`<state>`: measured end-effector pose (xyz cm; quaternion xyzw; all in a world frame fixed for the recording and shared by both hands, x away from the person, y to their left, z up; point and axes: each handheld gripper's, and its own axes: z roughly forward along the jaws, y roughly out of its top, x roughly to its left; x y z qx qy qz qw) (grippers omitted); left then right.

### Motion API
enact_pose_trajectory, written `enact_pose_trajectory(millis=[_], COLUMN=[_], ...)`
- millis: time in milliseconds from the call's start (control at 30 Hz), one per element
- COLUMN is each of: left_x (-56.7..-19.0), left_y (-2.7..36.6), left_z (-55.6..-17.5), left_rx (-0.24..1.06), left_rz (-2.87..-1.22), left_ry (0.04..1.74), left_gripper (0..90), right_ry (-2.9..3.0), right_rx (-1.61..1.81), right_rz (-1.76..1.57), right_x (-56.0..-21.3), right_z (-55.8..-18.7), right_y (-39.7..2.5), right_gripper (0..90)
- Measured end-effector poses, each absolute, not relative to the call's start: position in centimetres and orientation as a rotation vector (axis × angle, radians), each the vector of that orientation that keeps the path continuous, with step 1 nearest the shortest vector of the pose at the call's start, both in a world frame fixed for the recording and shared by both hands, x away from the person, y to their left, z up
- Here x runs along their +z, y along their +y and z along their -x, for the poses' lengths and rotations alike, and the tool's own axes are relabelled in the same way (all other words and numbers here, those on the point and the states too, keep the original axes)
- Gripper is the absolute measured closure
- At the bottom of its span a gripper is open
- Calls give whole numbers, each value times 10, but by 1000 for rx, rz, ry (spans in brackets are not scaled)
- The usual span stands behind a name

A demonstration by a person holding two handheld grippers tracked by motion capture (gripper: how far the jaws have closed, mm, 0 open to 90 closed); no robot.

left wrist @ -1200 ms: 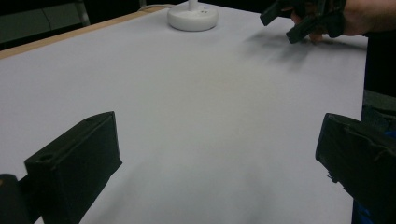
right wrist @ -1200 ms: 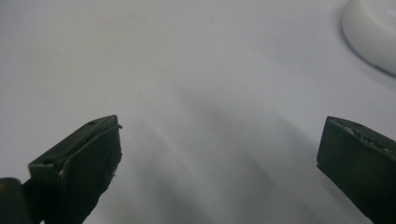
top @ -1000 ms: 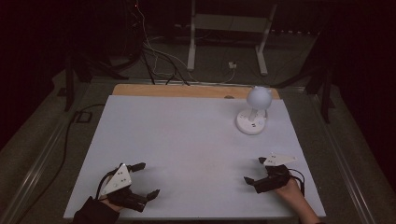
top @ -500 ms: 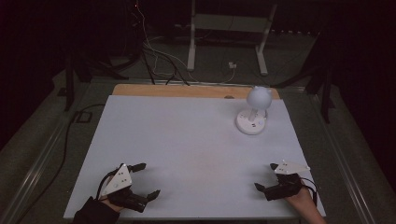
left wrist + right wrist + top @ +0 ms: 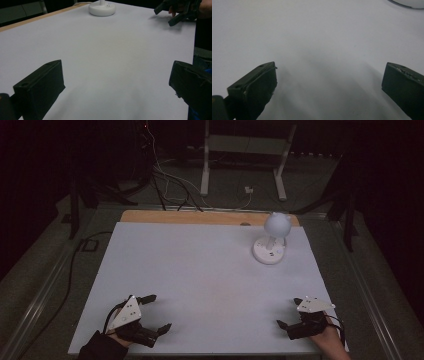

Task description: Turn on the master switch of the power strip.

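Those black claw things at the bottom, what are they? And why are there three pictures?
Each is a hand-held gripper, a two-jawed tool a person holds. The left hand-held gripper and the right hand-held gripper rest near the front edge of a white table. Both are open and hold nothing. One picture comes from a camera up high, looking down. The other two come from small cameras riding on each gripper, looking out between its black jaws. On the table stands a small white lamp with a round base and ball-shaped head, far from both grippers.

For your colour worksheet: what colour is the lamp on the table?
White, base and round head alike; the lamp shows best in the high view.
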<state>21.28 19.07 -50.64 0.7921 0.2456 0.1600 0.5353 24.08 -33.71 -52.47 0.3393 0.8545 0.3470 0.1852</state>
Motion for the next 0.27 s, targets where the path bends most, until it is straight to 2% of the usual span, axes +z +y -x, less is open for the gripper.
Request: enact_pose_trajectory(millis=[267], left_x=[-507], left_y=[191], left_z=[-213], left_rx=[377], left_rz=[-1889], left_ry=[584], left_gripper=[3], right_ry=[2404], right_rx=[968], right_rz=[-950], right_x=[-524], right_z=[-241], right_y=[-338], right_gripper=[0])
